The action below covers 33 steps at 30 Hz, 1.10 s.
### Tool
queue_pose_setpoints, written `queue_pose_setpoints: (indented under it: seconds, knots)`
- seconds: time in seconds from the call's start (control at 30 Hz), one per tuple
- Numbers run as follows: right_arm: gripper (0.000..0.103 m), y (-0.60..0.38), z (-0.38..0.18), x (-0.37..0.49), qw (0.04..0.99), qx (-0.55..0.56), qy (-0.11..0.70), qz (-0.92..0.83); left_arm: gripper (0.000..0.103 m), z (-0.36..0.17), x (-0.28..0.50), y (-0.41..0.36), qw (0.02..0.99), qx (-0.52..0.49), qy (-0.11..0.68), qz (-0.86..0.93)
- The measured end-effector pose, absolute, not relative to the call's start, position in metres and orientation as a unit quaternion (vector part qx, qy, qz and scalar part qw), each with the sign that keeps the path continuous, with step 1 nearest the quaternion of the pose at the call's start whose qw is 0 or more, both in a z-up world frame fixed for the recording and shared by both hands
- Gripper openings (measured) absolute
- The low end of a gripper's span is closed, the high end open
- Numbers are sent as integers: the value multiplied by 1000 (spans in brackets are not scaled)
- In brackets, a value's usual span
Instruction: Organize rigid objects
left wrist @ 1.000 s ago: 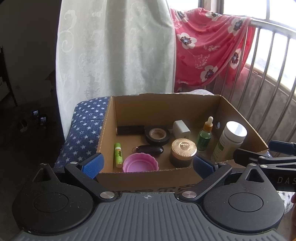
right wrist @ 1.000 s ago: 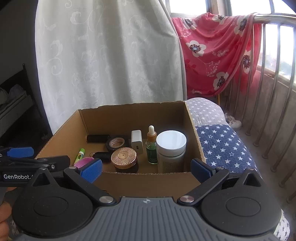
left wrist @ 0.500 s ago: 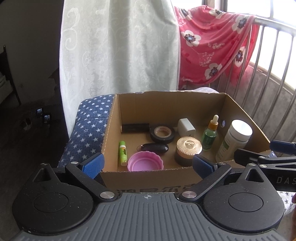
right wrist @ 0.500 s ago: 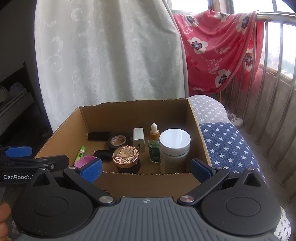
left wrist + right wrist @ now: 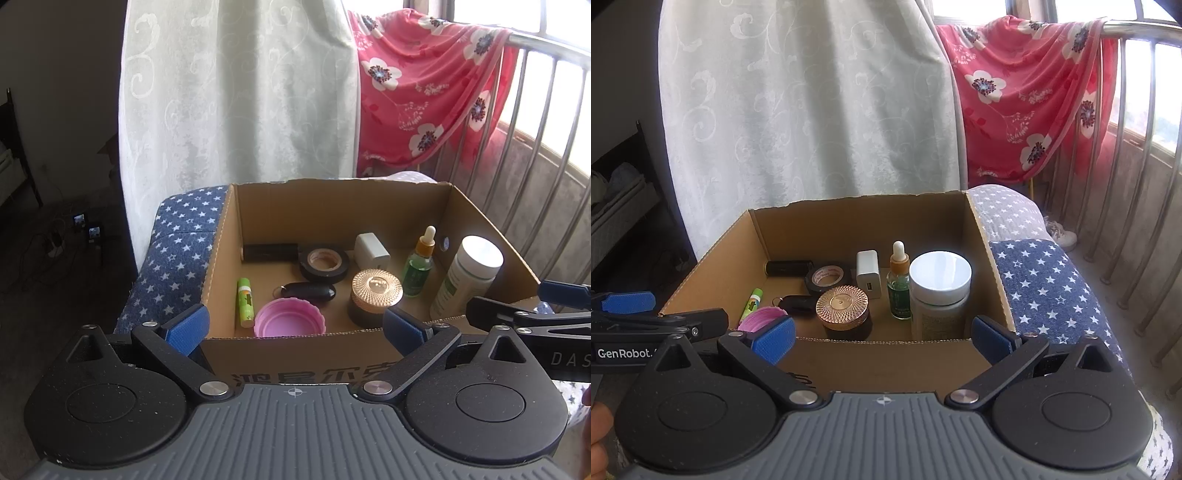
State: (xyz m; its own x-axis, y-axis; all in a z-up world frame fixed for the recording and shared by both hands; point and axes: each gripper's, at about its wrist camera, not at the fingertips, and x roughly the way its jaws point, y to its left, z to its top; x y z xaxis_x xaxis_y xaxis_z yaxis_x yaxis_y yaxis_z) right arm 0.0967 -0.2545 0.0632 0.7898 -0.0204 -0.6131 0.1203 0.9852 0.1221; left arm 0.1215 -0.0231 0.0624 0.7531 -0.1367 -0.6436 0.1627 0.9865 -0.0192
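Both grippers have backed off and lifted a bit over the last second: the cardboard box (image 5: 295, 347) sits lower and smaller in both wrist views, with more of the curtain (image 5: 236, 92) showing above it. Nothing inside the box moved. Left gripper (image 5: 293, 326) fingers are spread wide and hold nothing; right gripper (image 5: 882, 334) is the same, wide apart and empty. Both hover just in front of the near box wall, not inside it.

My read: this looks like a pull-back with everything already stowed, or a pause before the next pick. No loose item shows outside the box in either view, so I'd judge the task near done (can't see what's behind the cameras).

Count inside the box, nine items, one of each:
- white-capped bottle (image 5: 467, 280), upright, right side
- green dropper bottle (image 5: 419, 264), upright, just left of it
- white charger (image 5: 371, 251), toward the back
- jar with gold lid (image 5: 375, 295), front centre
- black tape roll (image 5: 324, 261), flat
- black cylinder (image 5: 269, 252), lying at the back wall
- black key fob (image 5: 306, 291), just behind the cap
- pink cap (image 5: 290, 322), open side up, front
- green lip balm (image 5: 245, 302), lying along the left wall

The box rests on a star-print cushion (image 5: 177, 258) (a seat, not a proper surface). A red floral cloth (image 5: 424, 92) hangs on the railing (image 5: 546, 40) behind.
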Motion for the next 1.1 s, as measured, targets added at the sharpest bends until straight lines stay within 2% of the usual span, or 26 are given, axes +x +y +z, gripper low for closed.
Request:
queue_pose_setpoints:
  seconds: [1.1]
  knots:
    - [103, -257, 65, 95, 940, 83, 328, -38, 100, 63, 119, -26, 935, 19, 345, -79]
